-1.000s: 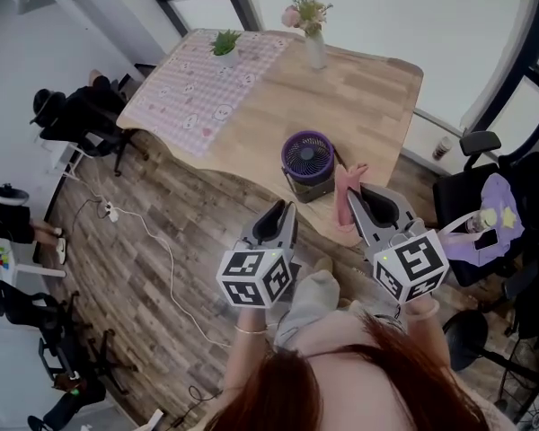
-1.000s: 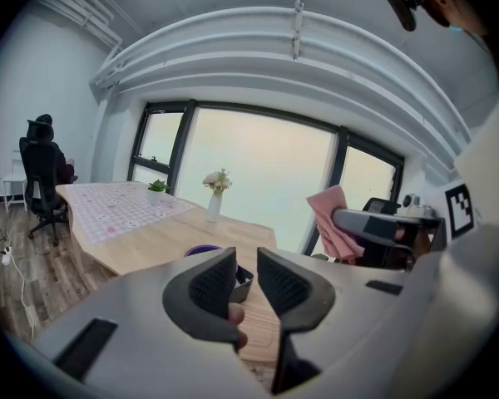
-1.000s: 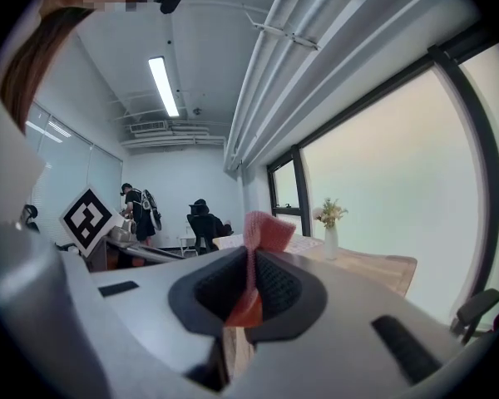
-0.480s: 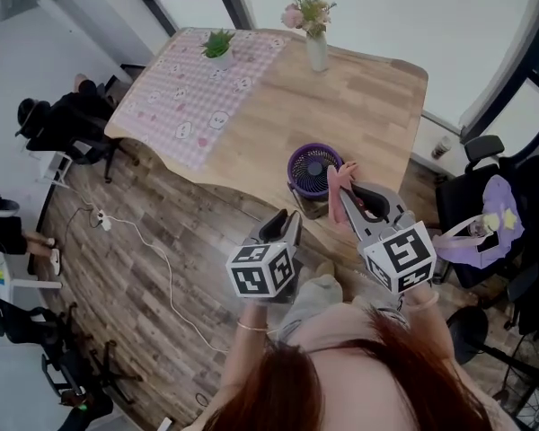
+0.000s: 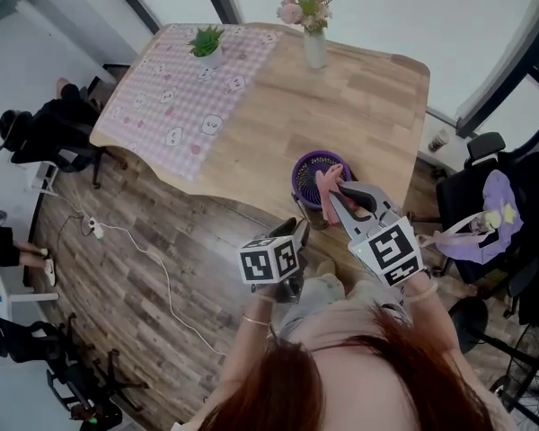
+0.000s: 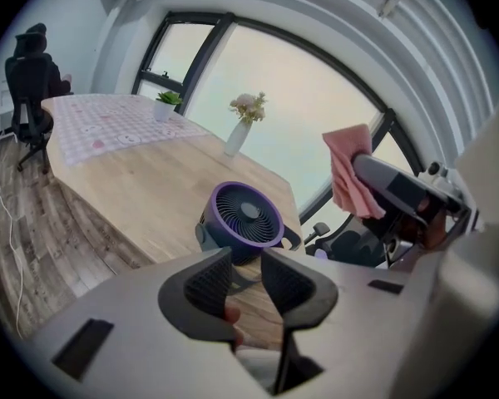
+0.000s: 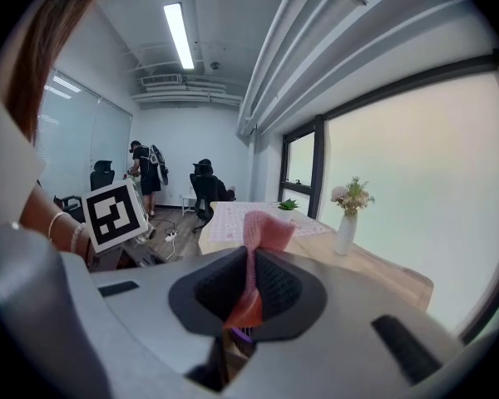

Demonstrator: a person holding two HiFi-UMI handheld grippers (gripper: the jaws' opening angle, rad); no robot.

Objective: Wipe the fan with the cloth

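Fan (image 5: pixel 311 174): small, purple, just right of centre in the head view, close to the near edge of the wooden surface (image 5: pixel 368 88). Right gripper (image 5: pixel 334 194): fingers closed on a fold of the pink cloth (image 5: pixel 326 185), which sits at the fan's rim; contact uncertain. Left gripper (image 5: pixel 293 230): short of the edge, fingers slightly apart, empty.

Risk: the fan is unbraced, so a firm wipe may slide or tip it toward the edge. The thin pinch may let the cloth slip.

Surface: patterned runner (image 5: pixel 184 88) at upper left, potted plant (image 5: pixel 207 41), vase of flowers (image 5: pixel 313 25) at top.

Room: plank floor (image 5: pixel 144 268), office chairs (image 5: pixel 54 133), large windows (image 7: pixel 399 198).
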